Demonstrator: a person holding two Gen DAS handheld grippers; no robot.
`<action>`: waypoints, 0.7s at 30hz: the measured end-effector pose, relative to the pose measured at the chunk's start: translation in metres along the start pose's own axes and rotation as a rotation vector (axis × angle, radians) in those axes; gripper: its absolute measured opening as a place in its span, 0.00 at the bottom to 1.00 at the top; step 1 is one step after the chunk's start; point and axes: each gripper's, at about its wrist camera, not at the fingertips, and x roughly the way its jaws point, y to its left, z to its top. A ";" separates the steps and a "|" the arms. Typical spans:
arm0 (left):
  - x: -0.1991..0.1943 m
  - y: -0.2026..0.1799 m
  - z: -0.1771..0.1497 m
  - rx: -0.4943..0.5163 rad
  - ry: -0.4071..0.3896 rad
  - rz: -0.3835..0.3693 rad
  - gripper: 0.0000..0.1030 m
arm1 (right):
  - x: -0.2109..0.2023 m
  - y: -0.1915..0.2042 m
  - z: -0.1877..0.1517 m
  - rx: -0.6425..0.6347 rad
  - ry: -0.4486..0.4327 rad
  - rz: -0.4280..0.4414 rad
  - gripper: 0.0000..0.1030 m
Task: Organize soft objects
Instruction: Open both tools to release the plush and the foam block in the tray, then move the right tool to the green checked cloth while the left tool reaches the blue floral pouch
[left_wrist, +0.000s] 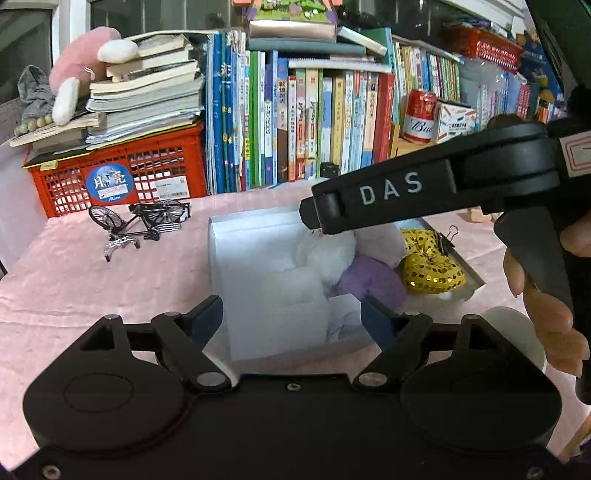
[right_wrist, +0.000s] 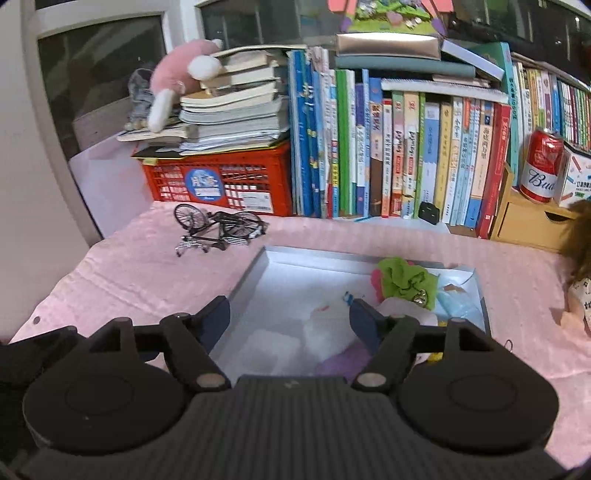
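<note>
A shallow grey-white box (left_wrist: 218, 254) lies on the pink cloth. It holds a white plush (left_wrist: 328, 254), a purple plush (left_wrist: 373, 280), a yellow sequin pouch (left_wrist: 432, 266) and a white folded pad (left_wrist: 280, 295). My left gripper (left_wrist: 291, 317) hovers open over the box's near side, nothing between its pads. In the right wrist view the box (right_wrist: 258, 266) also holds a green plush (right_wrist: 402, 280) and a pale blue item (right_wrist: 458, 302). My right gripper (right_wrist: 291, 321) stands open above the white plush (right_wrist: 328, 332), not touching it. A pink plush (left_wrist: 77, 70) lies on stacked books.
A model bicycle (left_wrist: 144, 221) lies left of the box. Behind it stand a red crate (left_wrist: 118, 173) under stacked books, a row of upright books (left_wrist: 314, 122) and a red can (left_wrist: 419, 114). A doll (right_wrist: 580, 288) sits at the right edge. A hand (left_wrist: 546, 314) holds the black tool marked DAS.
</note>
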 end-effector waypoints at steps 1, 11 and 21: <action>-0.005 0.002 -0.001 -0.002 -0.005 -0.001 0.79 | -0.003 0.003 0.000 -0.002 0.000 0.004 0.81; -0.056 0.036 -0.029 0.000 -0.053 0.000 0.83 | -0.013 0.036 -0.004 0.001 0.040 0.044 0.82; -0.092 0.077 -0.069 -0.019 -0.095 0.092 0.84 | -0.009 0.079 0.004 -0.054 0.067 0.111 0.82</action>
